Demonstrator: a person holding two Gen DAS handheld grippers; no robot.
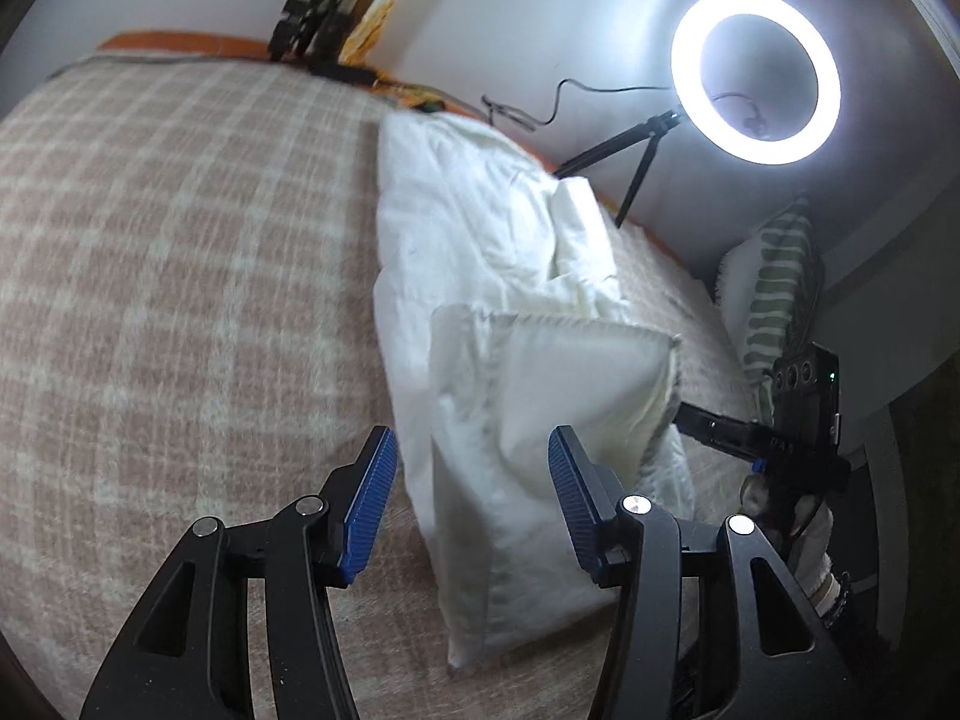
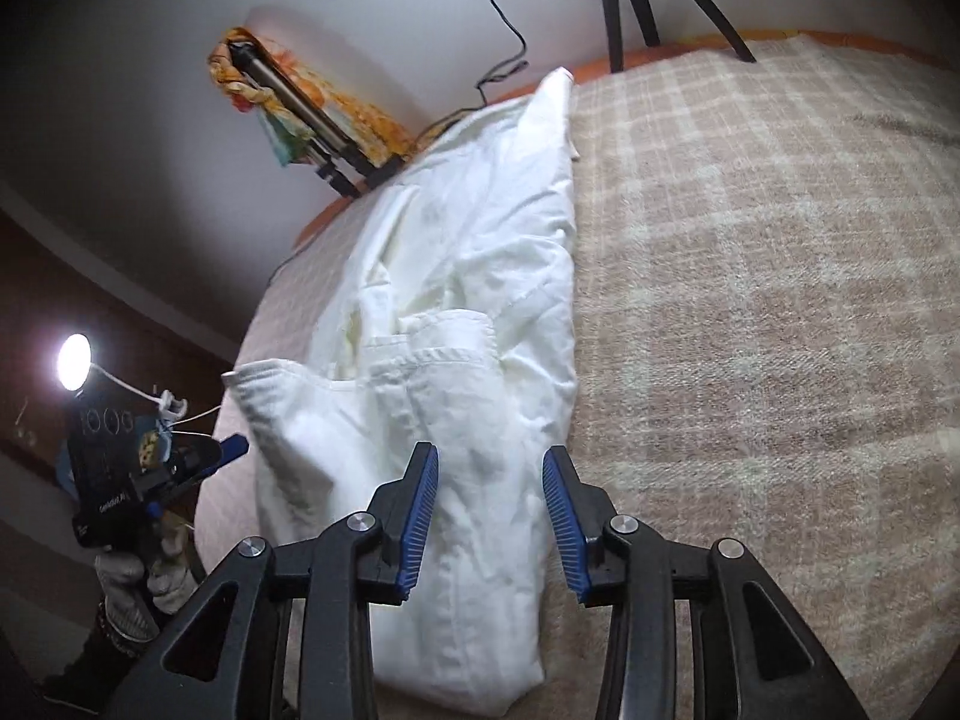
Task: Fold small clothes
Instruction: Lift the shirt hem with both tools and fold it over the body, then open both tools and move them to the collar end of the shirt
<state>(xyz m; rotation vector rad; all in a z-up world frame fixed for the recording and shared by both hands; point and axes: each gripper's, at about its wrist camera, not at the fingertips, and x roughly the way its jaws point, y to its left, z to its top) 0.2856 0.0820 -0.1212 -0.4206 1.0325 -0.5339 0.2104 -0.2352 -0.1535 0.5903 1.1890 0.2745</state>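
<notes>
Both tongs, left (image 1: 471,501) and right (image 2: 489,507), hang apart with nothing gripped over our white garment (image 2: 480,276) on the plaid bed (image 2: 780,300), so we're between folds and probably need its near edge next.

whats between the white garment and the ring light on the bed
In the left wrist view, a bare strip of checked blanket and the light's black tripod legs lie between the white garment and the ring light.
</notes>
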